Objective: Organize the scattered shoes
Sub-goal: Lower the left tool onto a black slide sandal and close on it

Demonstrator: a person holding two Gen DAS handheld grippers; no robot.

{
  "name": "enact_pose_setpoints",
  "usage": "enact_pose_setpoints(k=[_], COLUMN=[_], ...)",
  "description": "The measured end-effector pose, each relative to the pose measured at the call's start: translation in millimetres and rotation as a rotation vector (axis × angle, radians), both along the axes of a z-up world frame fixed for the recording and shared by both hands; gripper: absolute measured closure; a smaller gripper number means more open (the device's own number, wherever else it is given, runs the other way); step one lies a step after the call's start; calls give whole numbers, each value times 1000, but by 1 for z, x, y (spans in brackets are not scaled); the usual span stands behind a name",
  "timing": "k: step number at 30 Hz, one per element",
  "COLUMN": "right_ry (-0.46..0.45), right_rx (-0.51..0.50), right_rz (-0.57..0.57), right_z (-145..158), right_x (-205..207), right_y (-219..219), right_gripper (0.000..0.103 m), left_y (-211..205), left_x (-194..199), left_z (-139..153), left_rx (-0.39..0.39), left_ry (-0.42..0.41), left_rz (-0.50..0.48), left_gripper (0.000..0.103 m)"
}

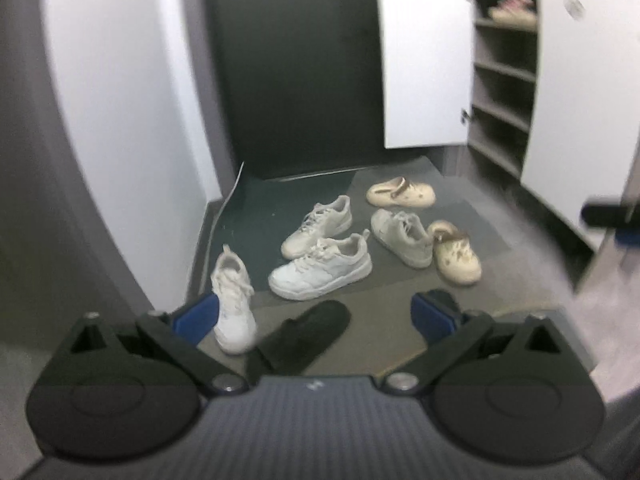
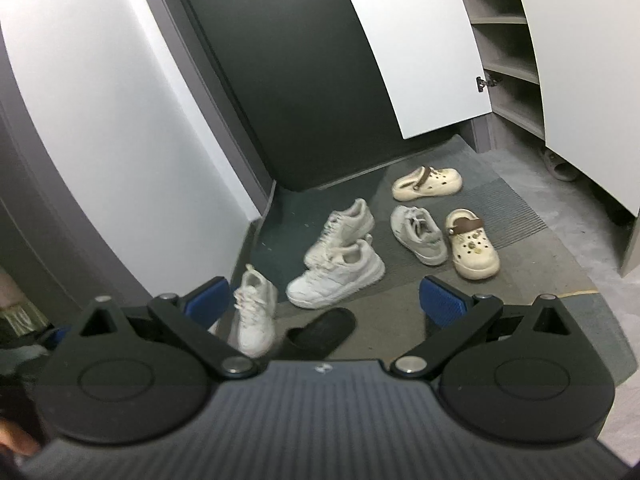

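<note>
Shoes lie scattered on the grey floor mat (image 1: 480,216). A black slipper (image 1: 308,332) (image 2: 322,330) lies nearest, just beyond both grippers. To its left is a white sneaker (image 1: 234,300) (image 2: 256,312). Behind lie two more white sneakers (image 1: 320,268) (image 2: 336,276), one partly over the other. A grey sneaker (image 1: 402,236) (image 2: 420,234) and two cream clogs (image 1: 456,256) (image 2: 474,248) sit to the right. My left gripper (image 1: 314,314) and right gripper (image 2: 326,300) hang open above the floor, with nothing held.
An open shoe cabinet (image 1: 500,92) with grey shelves stands at the right, its white doors (image 1: 424,56) (image 2: 420,40) swung out. A pinkish shoe (image 1: 512,6) sits on an upper shelf. A dark door (image 2: 288,72) and white wall (image 2: 92,92) close the far and left sides.
</note>
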State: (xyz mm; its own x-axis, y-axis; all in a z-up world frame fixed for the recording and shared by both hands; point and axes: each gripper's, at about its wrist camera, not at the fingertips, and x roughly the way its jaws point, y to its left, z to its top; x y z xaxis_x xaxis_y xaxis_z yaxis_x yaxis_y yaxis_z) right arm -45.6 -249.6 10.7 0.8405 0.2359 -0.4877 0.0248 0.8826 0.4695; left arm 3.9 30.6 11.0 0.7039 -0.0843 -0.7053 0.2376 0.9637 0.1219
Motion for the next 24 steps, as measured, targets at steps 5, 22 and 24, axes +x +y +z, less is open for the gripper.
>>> enact_pose_setpoints(k=[5,22,24], right_ry=[-38,124,157], right_rx=[99,91,109], right_rz=[0,75,76], right_z=[2,-27,-34], right_x=[2,49,57], right_y=[-4,10,11], right_gripper=[0,0,0], left_y=[-12,-30,-24], left_x=[26,241,253], left_z=[-10,-266,-298], left_rx=[123,437,463], left_ry=[62,319,365], left_rz=[-144,-515,-548], left_gripper=[0,1,1])
